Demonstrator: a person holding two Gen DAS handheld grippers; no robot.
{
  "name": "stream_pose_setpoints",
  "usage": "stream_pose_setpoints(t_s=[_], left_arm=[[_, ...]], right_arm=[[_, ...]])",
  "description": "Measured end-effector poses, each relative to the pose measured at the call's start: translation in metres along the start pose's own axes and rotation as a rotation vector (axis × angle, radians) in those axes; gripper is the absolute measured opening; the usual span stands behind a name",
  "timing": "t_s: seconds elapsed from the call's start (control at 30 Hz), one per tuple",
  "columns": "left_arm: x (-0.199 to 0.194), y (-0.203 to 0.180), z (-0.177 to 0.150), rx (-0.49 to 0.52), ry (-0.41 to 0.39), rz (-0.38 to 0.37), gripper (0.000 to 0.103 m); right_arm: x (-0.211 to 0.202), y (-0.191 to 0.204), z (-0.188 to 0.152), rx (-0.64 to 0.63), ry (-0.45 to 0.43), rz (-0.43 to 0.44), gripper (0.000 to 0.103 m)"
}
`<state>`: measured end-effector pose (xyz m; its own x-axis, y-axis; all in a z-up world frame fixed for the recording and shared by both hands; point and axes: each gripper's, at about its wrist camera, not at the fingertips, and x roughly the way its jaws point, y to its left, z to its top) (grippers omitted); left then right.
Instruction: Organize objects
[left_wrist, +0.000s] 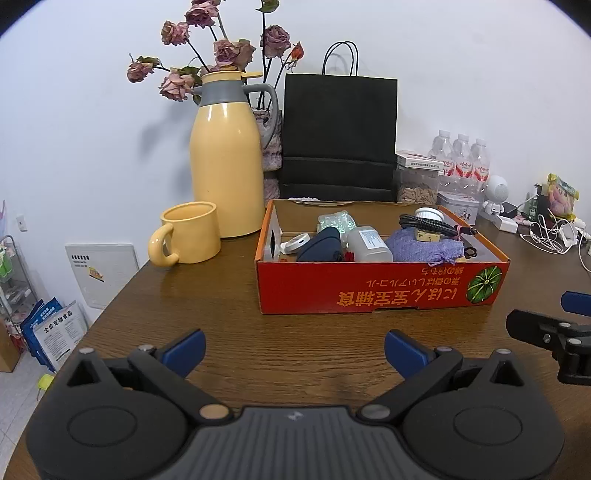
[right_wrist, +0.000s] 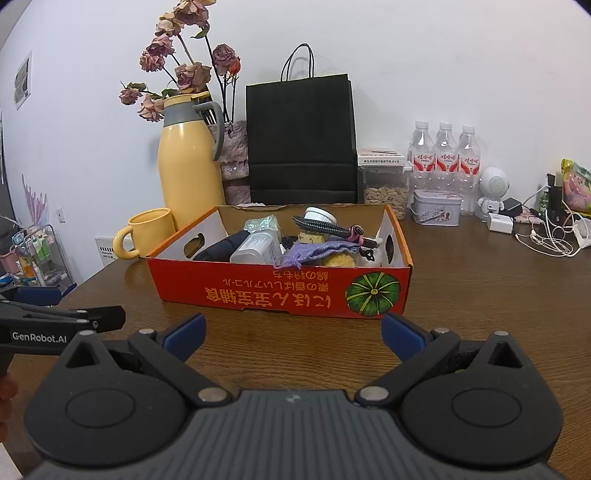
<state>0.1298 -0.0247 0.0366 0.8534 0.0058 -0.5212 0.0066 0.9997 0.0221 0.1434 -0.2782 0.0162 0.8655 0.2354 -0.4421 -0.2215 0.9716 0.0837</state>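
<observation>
In the left wrist view, the left tool (left_wrist: 294, 349) is spread wide with nothing between its blue tips. It hangs over the brown table (left_wrist: 207, 310), just in front of the red box (left_wrist: 380, 288). The box sits on the table and holds many small things: a dark blue pouch (left_wrist: 319, 245), a clear bottle (left_wrist: 369, 243), a purple cloth bag (left_wrist: 424, 247) and a black cord (left_wrist: 428, 222). To the left of the box stand a yellow cup (left_wrist: 190, 234) and a tall yellow jug (left_wrist: 225, 166). A black paper bag (left_wrist: 338, 136) stands behind the box. The right tool (left_wrist: 554, 332) peeks in to the right of the box.

In the right wrist view, the right tool (right_wrist: 291, 334) is also spread wide and holds nothing. The red box (right_wrist: 280, 291) is just in front of it. The left tool (right_wrist: 62, 317) shows to the left of the box, but I cannot tell here how far it is spread.
</observation>
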Motion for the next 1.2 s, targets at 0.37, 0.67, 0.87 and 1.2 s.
stream_pose_setpoints(t_s=[0.37,0.67,0.87,1.2], left_arm=[[-0.0003,0.0010,0.0008,-0.003,0.002,0.003,0.103],[0.0001,0.0008,0.0000,-0.004,0.004,0.005,0.103],[-0.0004,0.0012,-0.0004,-0.006,0.003,0.006,0.103],[-0.0033,0.0011,-0.0023,-0.002,-0.004,-0.003,0.103]], right_arm=[[-0.0002,0.0004,0.0004,-0.003,0.001,0.001,0.103],[-0.0001,0.0007,0.0004,-0.004,0.002,0.002,0.103],[-0.0005,0.0015,0.0007,-0.005,0.001,0.002,0.103],[-0.0008,0.0016,0.0005,-0.006,0.002,0.002,0.103]])
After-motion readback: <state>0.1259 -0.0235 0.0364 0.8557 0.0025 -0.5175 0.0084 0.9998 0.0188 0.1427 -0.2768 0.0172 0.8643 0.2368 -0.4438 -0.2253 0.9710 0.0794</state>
